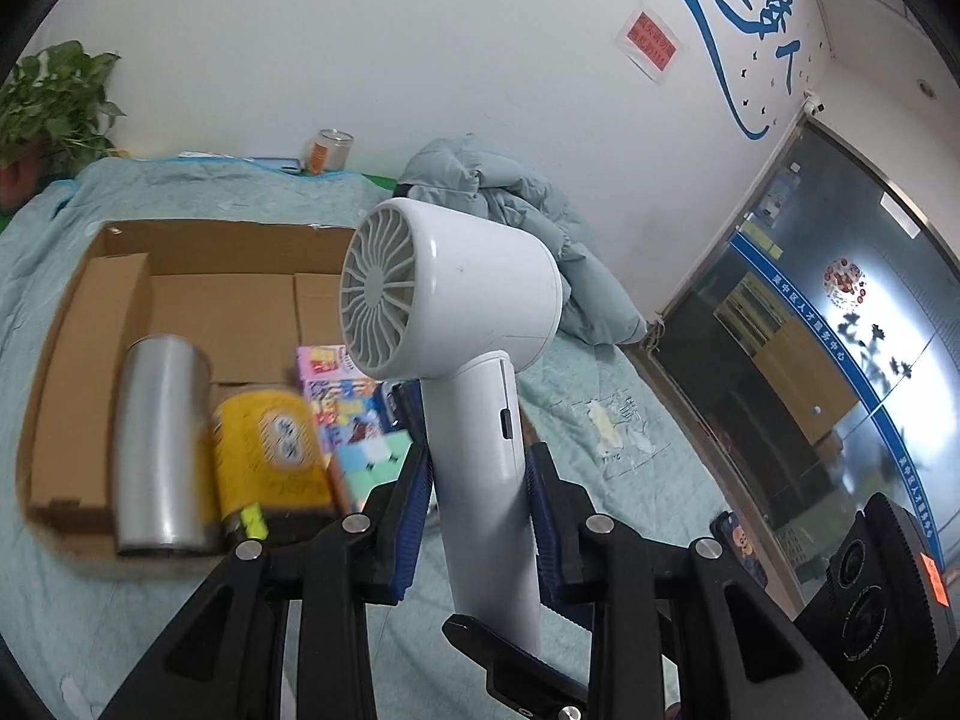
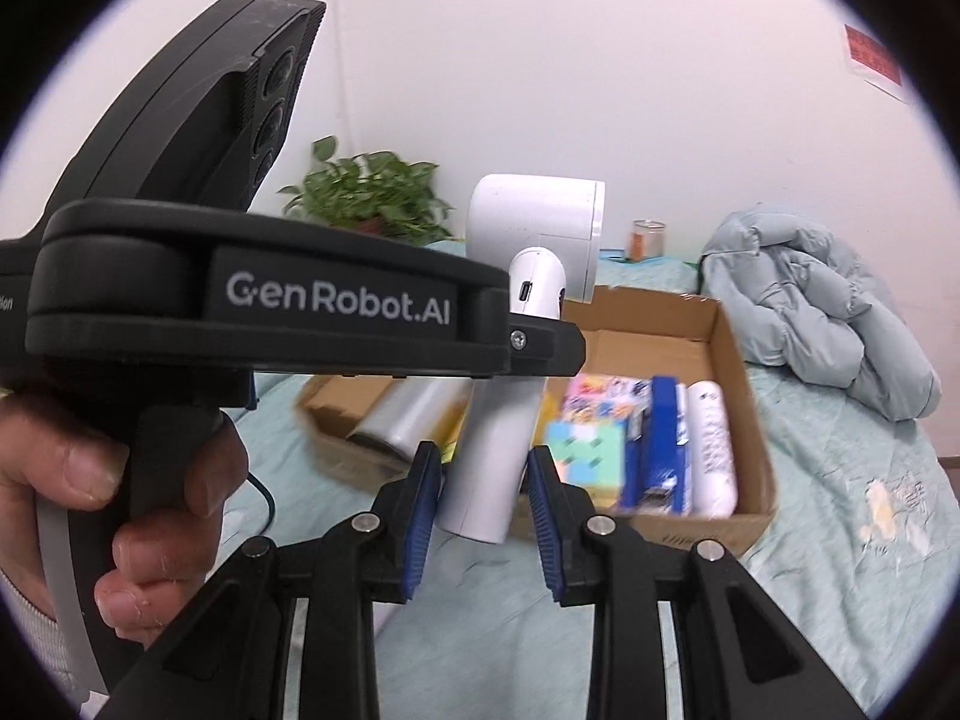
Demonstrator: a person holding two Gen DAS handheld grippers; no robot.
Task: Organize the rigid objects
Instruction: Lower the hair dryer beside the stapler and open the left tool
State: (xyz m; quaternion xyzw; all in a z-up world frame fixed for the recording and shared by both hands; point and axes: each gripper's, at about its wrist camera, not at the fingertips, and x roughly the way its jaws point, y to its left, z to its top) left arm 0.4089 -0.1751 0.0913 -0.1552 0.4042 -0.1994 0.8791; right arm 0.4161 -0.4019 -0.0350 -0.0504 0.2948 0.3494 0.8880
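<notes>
**Operator:** Report the state of the left gripper (image 1: 480, 456).

**Technician:** The blue pads (image 1: 414, 510) are pinched on the handle of the white plastic hair dryer (image 1: 456, 276), one on each side. The handle stands nearly upright between them. The round body sits above the fingertips, with its grey vented grille turned toward the left of the left wrist view.

**Operator:** And the right gripper (image 2: 483, 456)?

**Technician:** Its pads are drawn in around the lower end of the same handle. The left pad lies against the handle. Contact at the right pad is probable, but the blurred fisheye view does not confirm it. In the right wrist view a hand (image 2: 90, 480) grasps the black grip of the left gripper, which crosses the handle higher up.

**Operator:** Where is the white plastic hair dryer relative to the container?

**Technician:** It is held in the air, clear of the pale green quilted bed cover (image 1: 570, 396), in front of the open brown cardboard box (image 1: 228, 234). It does not touch the box.

**Operator:** List the box contents.

**Technician:**
- A brushed steel tumbler (image 1: 159, 450), upright at the near left.
- A yellow cylindrical can (image 1: 270, 450), just beside it.
- A flat multicoloured printed carton (image 1: 342, 396).
- A blue rectangular carton (image 2: 660, 444).
- A white cylindrical bottle (image 2: 711, 450), lying against the right wall.

**Operator:** Other items?

**Technician:** A crumpled grey-blue padded jacket (image 1: 510, 180) lies on the cover beyond the box, against the wall.
</notes>
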